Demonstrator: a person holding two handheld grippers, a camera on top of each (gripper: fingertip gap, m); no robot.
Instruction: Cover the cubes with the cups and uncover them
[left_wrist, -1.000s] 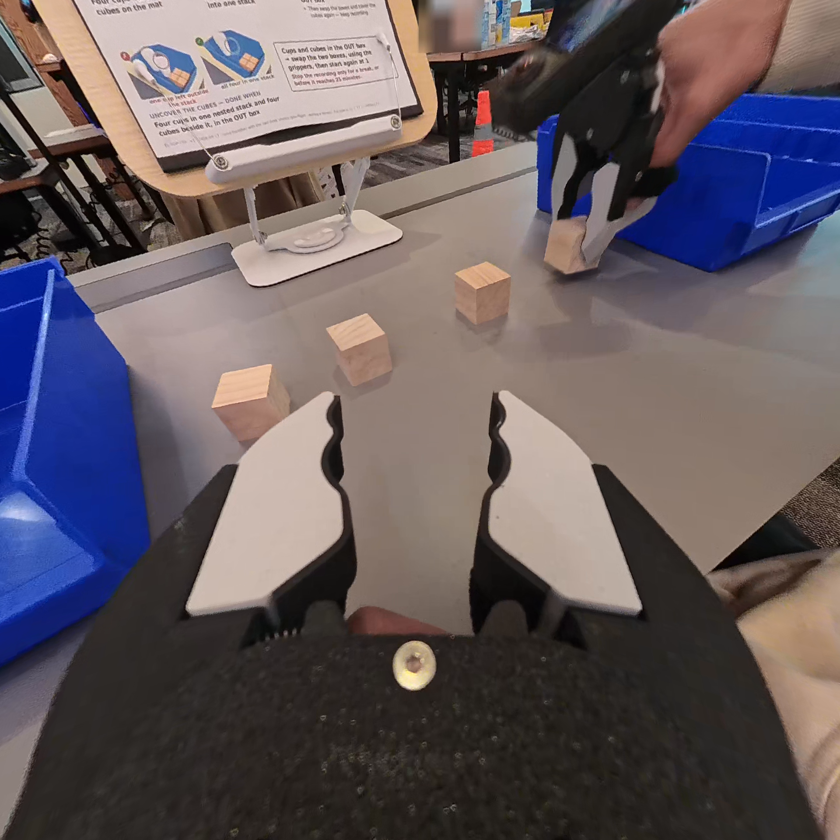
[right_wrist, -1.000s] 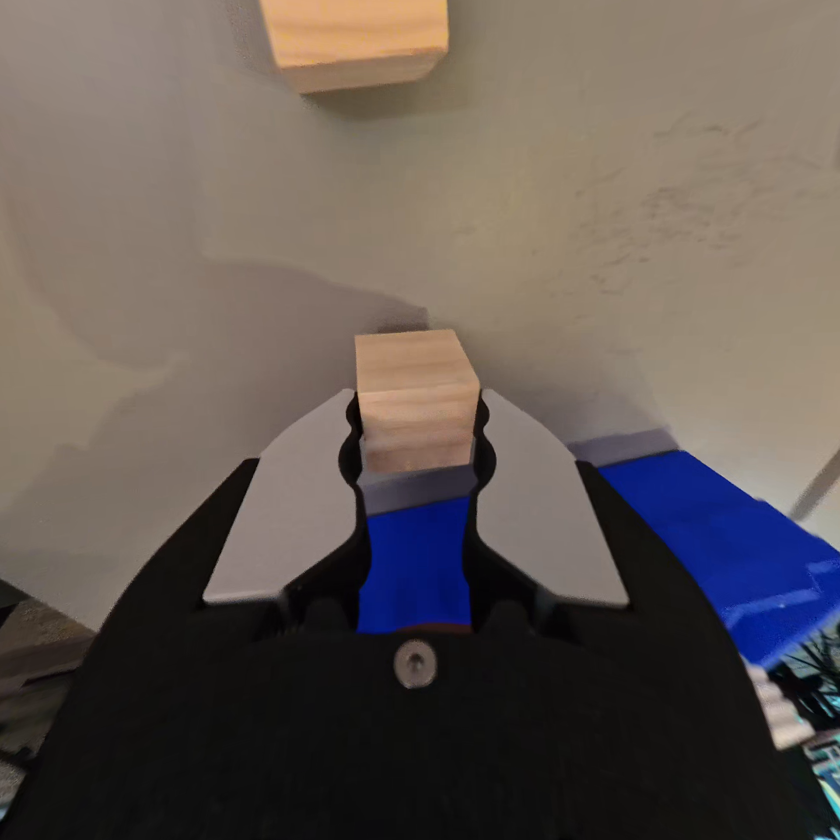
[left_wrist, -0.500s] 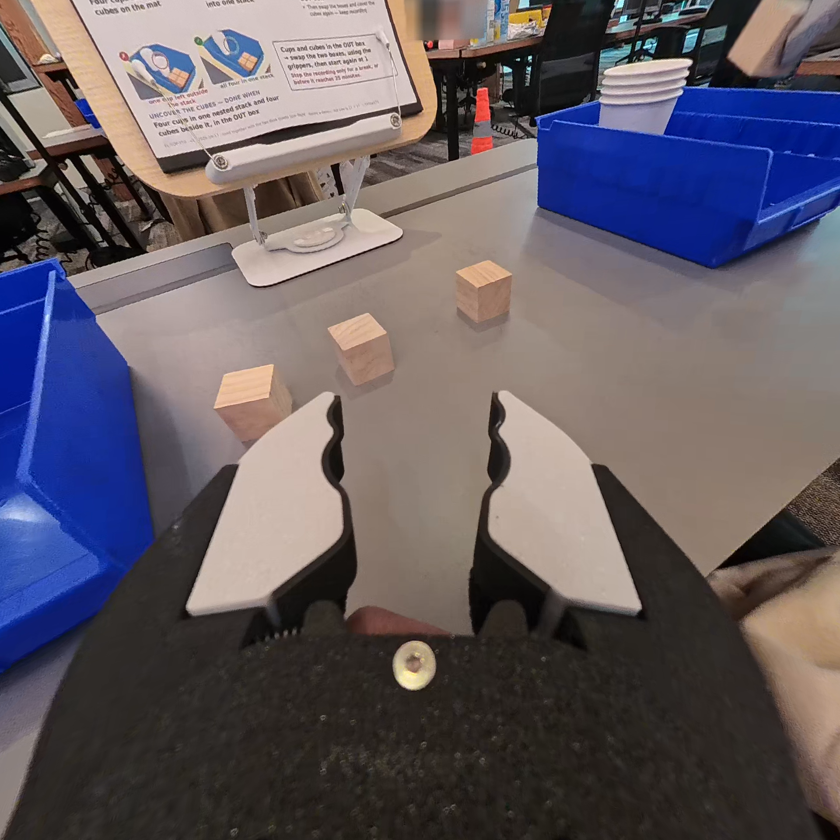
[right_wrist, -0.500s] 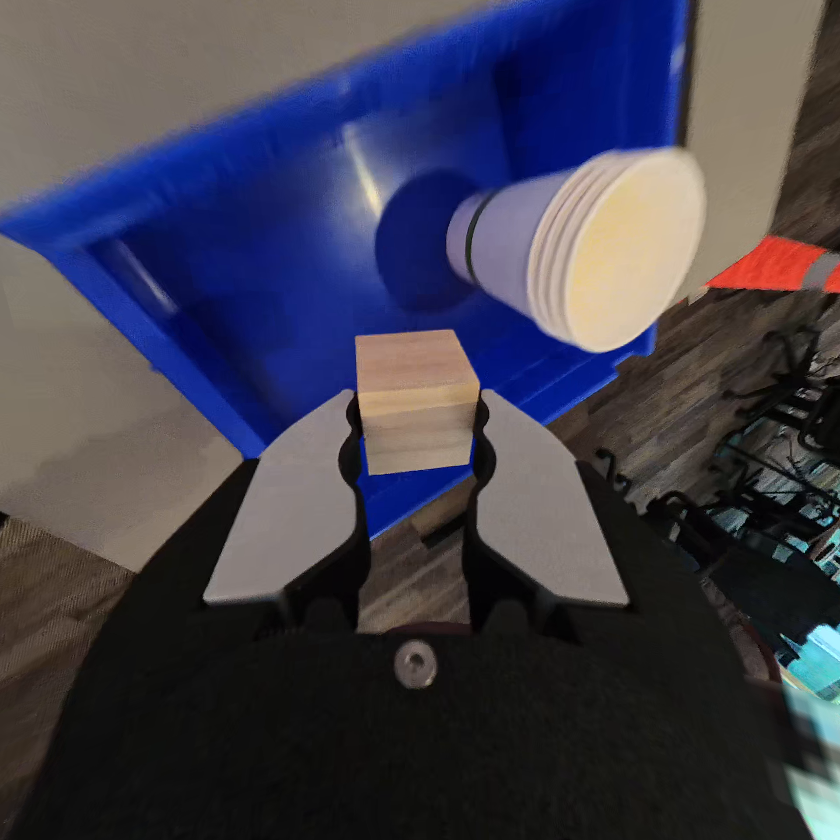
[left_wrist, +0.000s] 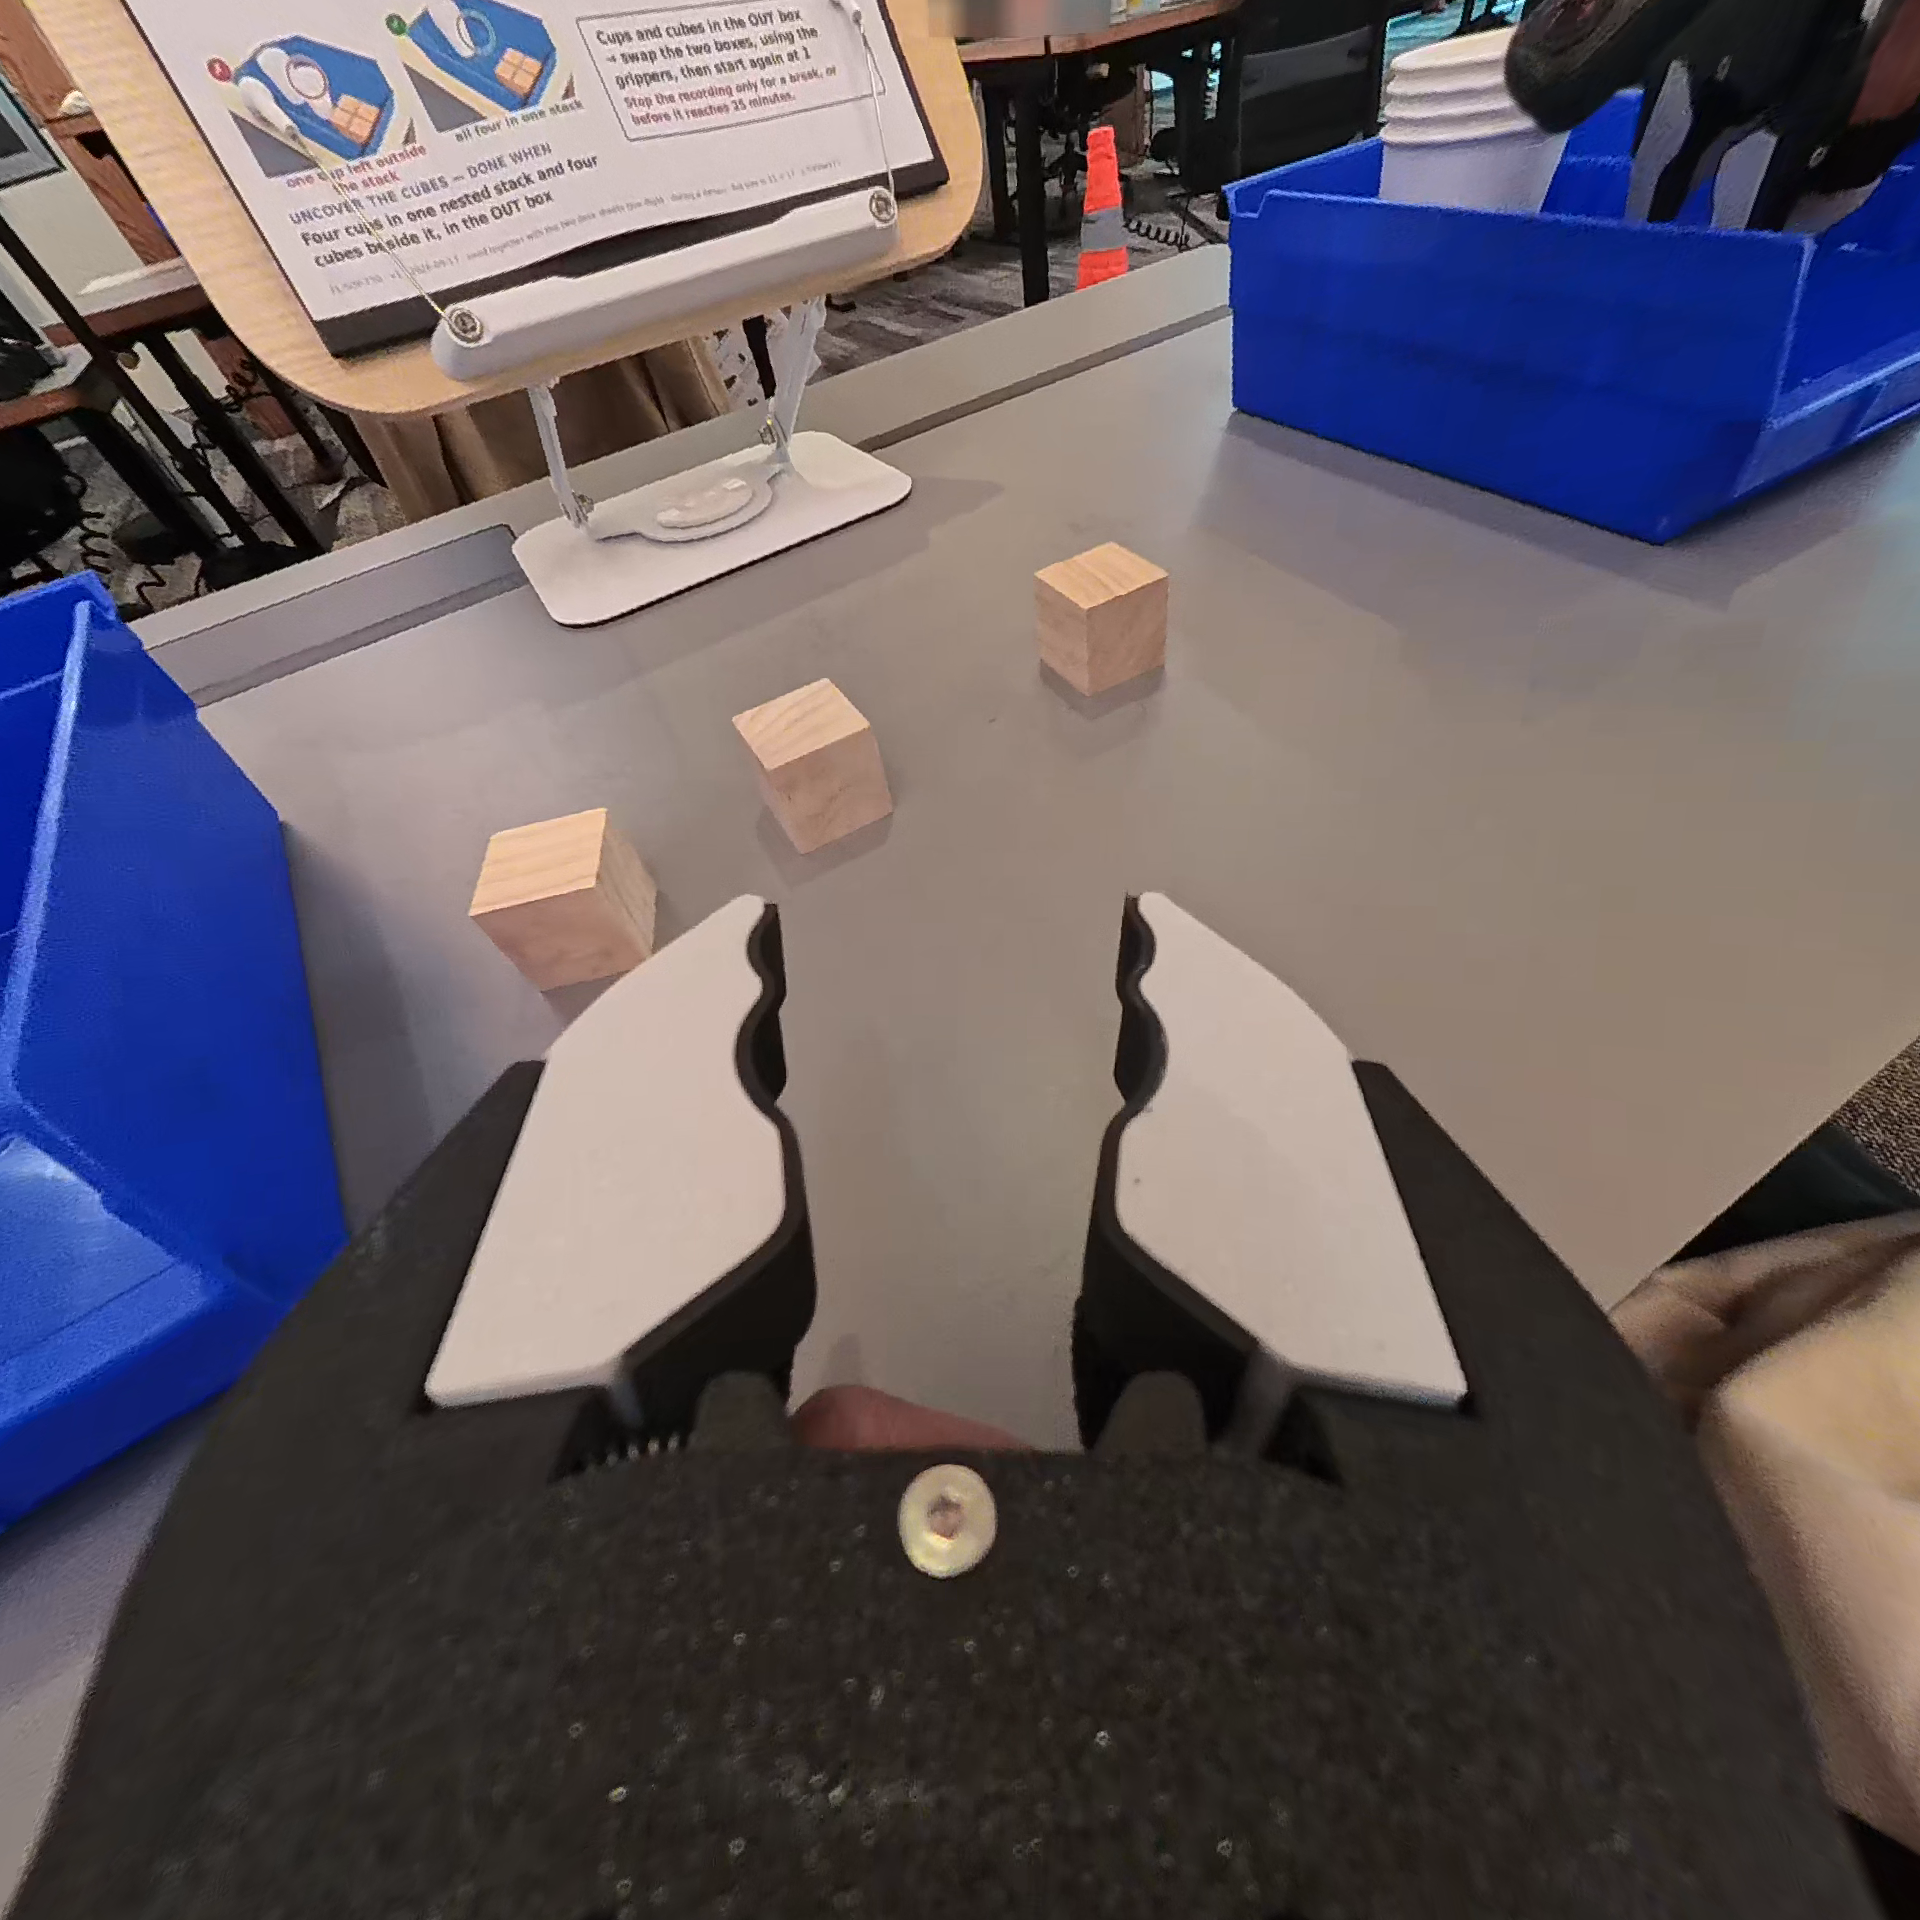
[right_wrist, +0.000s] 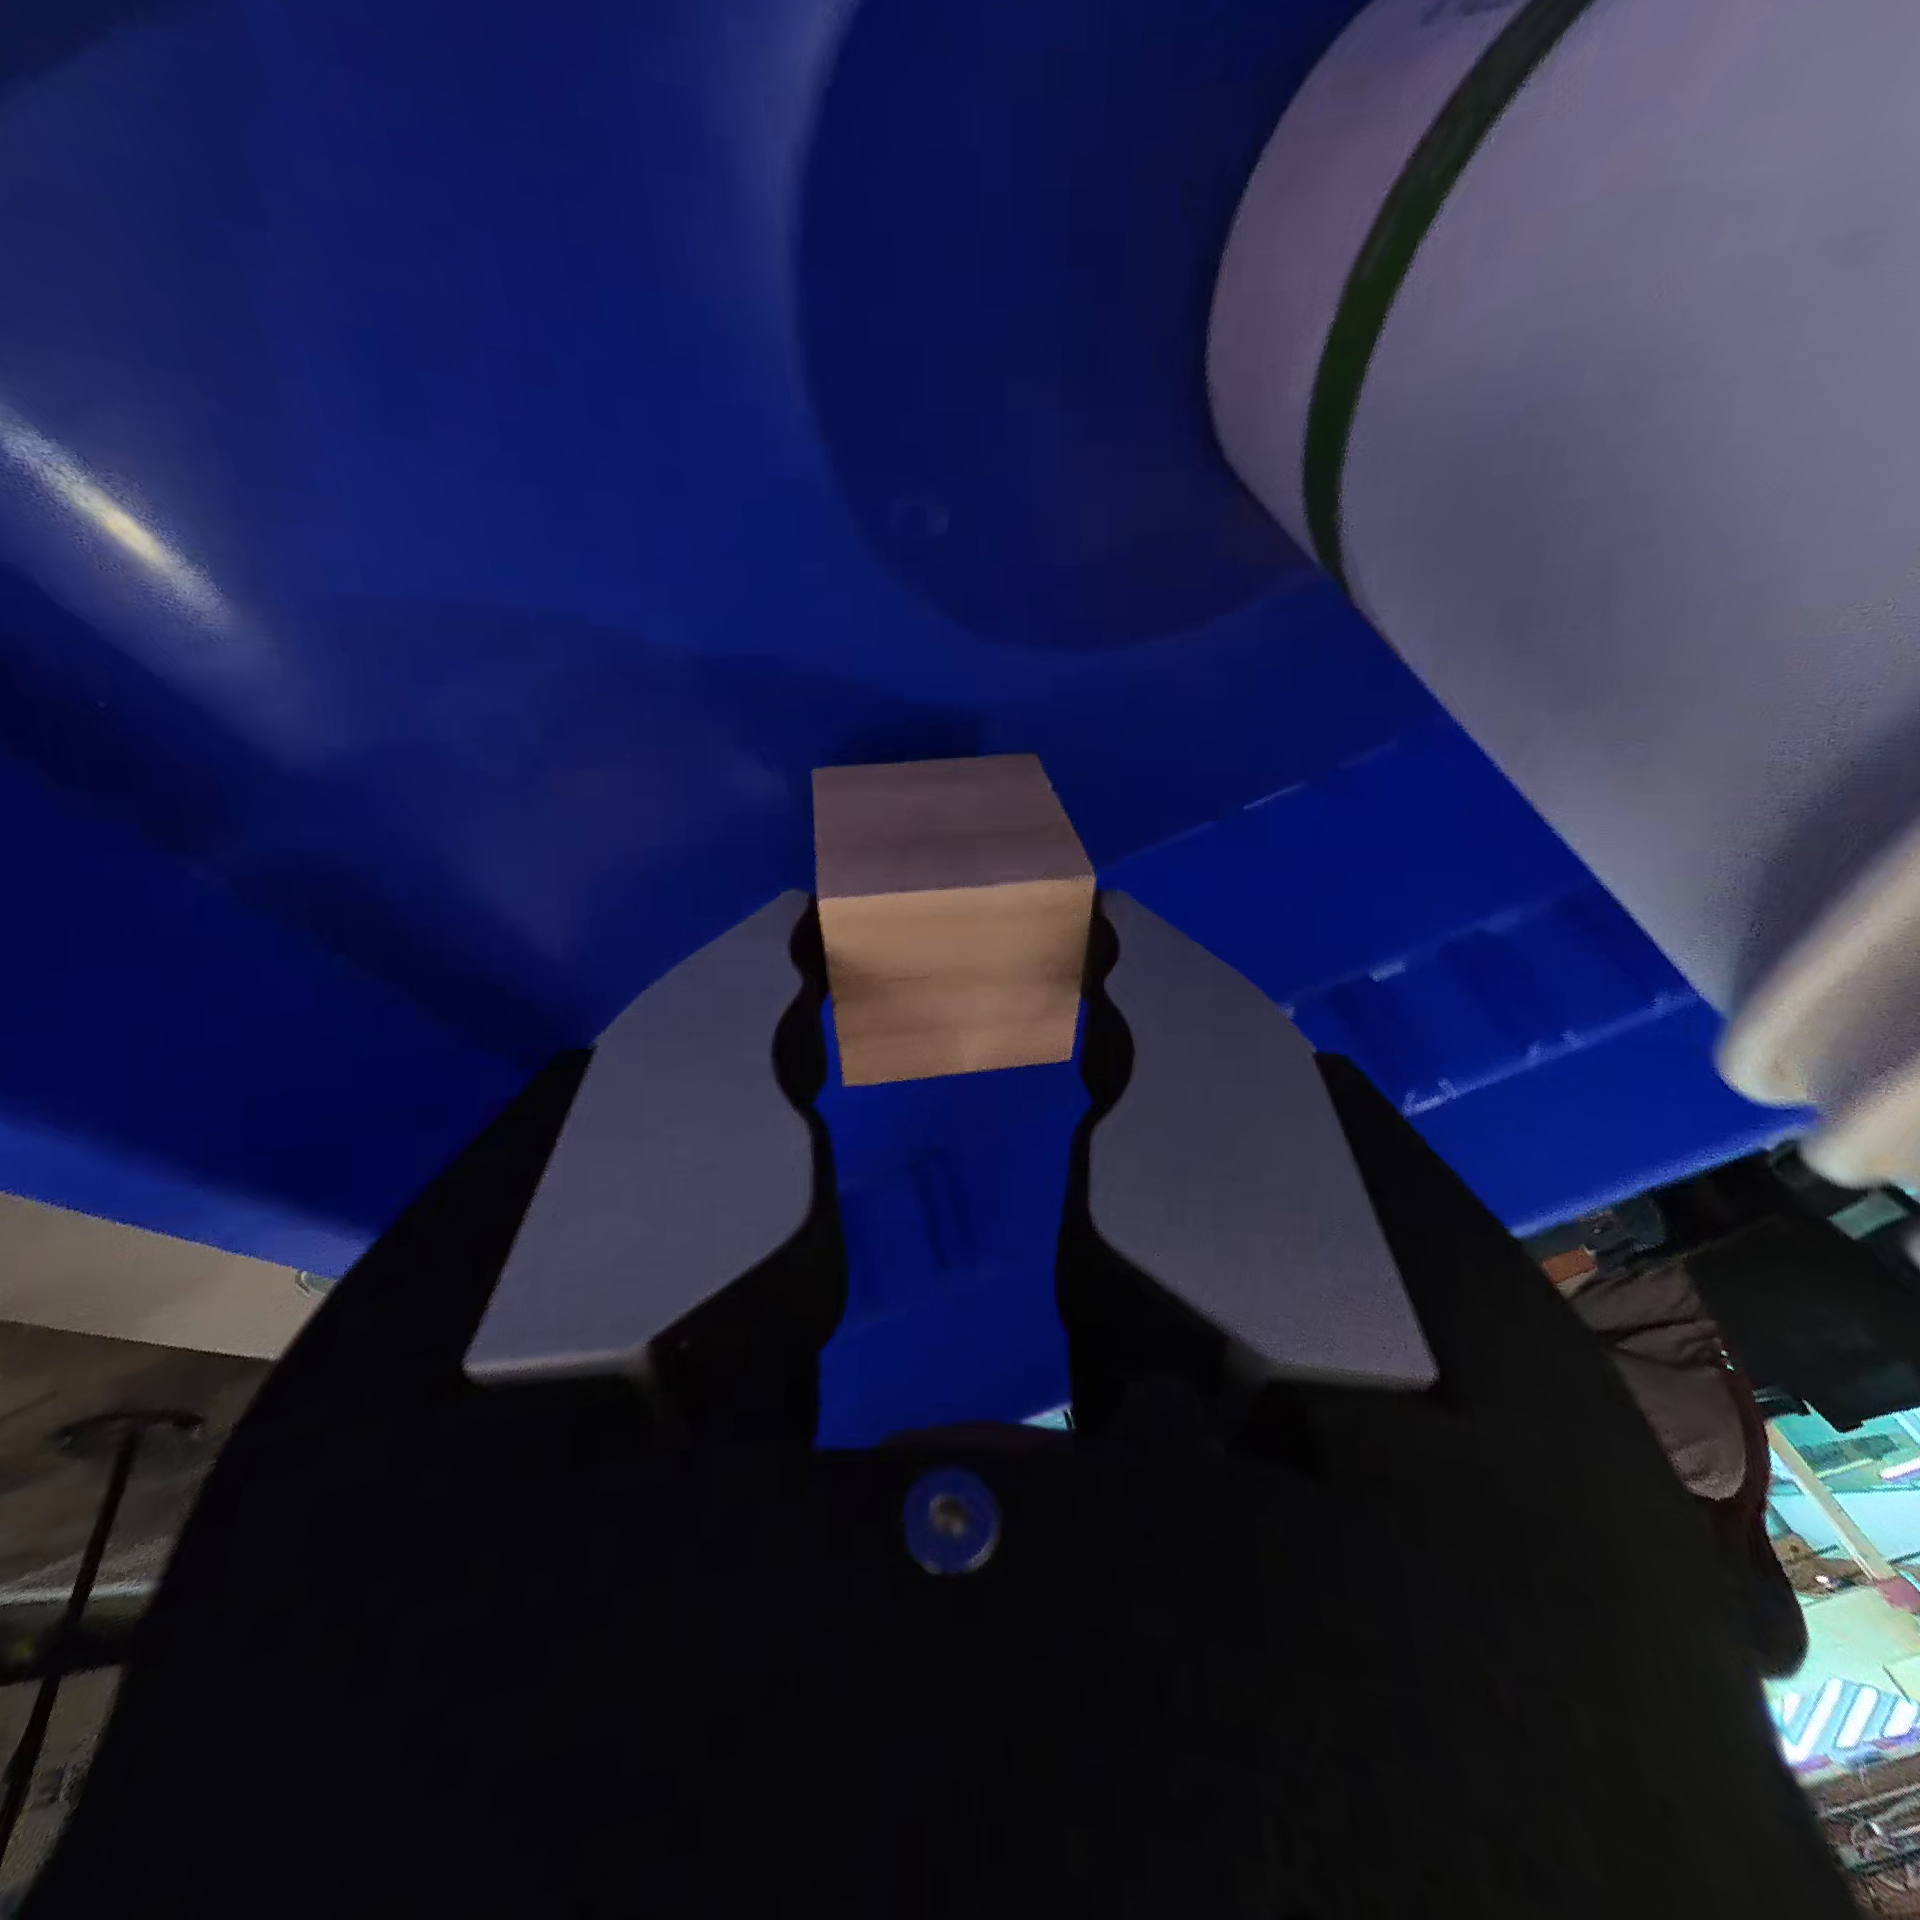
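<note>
Presently the right claw (right_wrist: 951, 940) pinches one cube (right_wrist: 951, 925) inside the blue bin (right_wrist: 416, 416), beside the stacked cups (right_wrist: 1662, 520). Ahead of the spread, empty left claw (left_wrist: 945, 935), three cubes (left_wrist: 812, 774) sit uncovered on the bench (left_wrist: 1455, 831), apparently awaiting collection.

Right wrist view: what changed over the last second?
The right tool, shut on a wooden cube, carried it off the table into the blue bin, beside the cup stack. The left tool stayed open; three cubes unmoved.
</note>
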